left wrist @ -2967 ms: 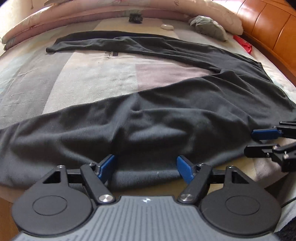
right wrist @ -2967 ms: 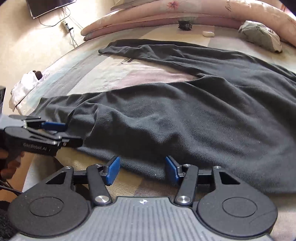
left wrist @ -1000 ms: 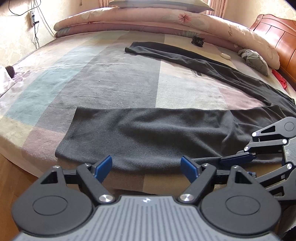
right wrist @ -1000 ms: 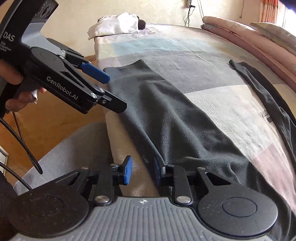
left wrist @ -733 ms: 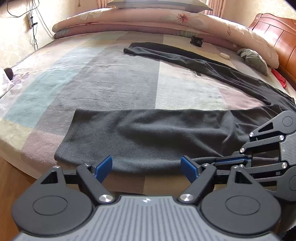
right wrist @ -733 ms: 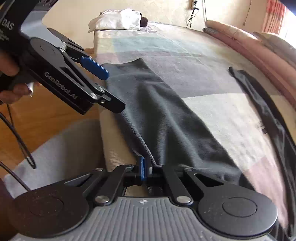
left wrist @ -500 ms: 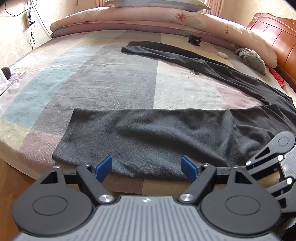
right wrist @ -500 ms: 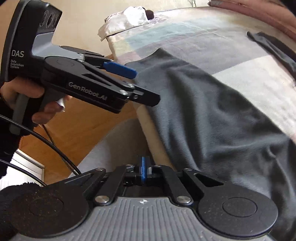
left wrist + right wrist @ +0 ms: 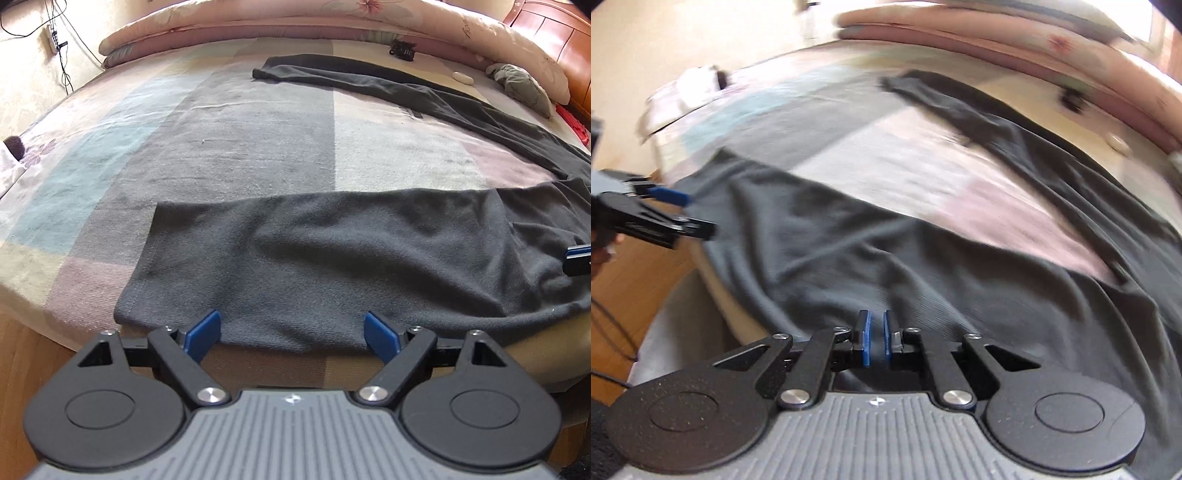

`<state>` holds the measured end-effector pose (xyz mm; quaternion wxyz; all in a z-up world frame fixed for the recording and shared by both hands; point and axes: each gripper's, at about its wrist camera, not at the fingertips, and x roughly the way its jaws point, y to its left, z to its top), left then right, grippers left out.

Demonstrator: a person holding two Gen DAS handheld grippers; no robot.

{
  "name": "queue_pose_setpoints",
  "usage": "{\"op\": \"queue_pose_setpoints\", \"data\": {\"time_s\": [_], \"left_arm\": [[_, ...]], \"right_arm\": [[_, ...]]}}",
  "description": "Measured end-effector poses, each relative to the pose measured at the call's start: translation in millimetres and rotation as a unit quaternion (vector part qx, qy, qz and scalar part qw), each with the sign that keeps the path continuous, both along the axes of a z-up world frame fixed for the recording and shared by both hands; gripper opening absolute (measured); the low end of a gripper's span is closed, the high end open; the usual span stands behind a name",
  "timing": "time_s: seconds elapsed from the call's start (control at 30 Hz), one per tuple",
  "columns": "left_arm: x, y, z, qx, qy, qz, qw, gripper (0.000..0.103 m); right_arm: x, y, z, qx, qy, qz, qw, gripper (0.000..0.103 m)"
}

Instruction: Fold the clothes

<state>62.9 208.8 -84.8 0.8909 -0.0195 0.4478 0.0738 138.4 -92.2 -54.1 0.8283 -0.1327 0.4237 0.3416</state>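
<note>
A dark grey fleece garment (image 9: 332, 258) lies spread along the near edge of the striped pastel bedspread (image 9: 240, 122). The left gripper (image 9: 291, 332) hovers at its hem, jaws spread wide; the right gripper (image 9: 875, 338) pinches the fabric between nearly closed jaws.

One dark grey fleece garment (image 9: 332, 258) lies spread on one bed with a pastel patchwork cover (image 9: 240, 129). Two black grippers with blue pads show: the left gripper (image 9: 291, 334) and the right gripper (image 9: 875, 338). One grey crumpled cloth (image 9: 524, 86) and one small white oval object (image 9: 463, 77) also lie there.
</note>
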Motion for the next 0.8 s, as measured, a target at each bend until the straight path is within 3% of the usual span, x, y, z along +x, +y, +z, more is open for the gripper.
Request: {"op": "queue_pose_setpoints", "data": {"time_s": [0.2, 0.3, 0.37, 0.53, 0.7, 0.8], "left_arm": [[29, -13, 11, -0.04, -0.049, -0.058, 0.9964, 0.085], [50, -21, -1, -0.056, -0.043, -0.081, 0.9942, 0.085], [60, -17, -13, -0.01, -0.033, -0.041, 0.9985, 0.087], [54, 11, -8, 0.004, -0.028, 0.037, 0.9989, 0.089], [35, 4, 6, -0.022, -0.055, -0.006, 0.9982, 0.087], [37, -4, -4, -0.025, -0.035, -0.015, 0.999, 0.087]], "right_arm": [[13, -13, -4, 0.024, 0.005, -0.061, 0.998, 0.01], [15, -10, -3, 0.024, 0.001, -0.064, 0.998, 0.014], [17, -8, -2, 0.024, -0.001, -0.067, 0.997, 0.017], [21, -3, 1, 0.023, -0.007, -0.072, 0.997, 0.025], [52, 24, -11, -0.017, -0.017, -0.08, 0.997, 0.031], [71, 41, -28, -0.039, -0.013, -0.087, 0.995, 0.035]]}}
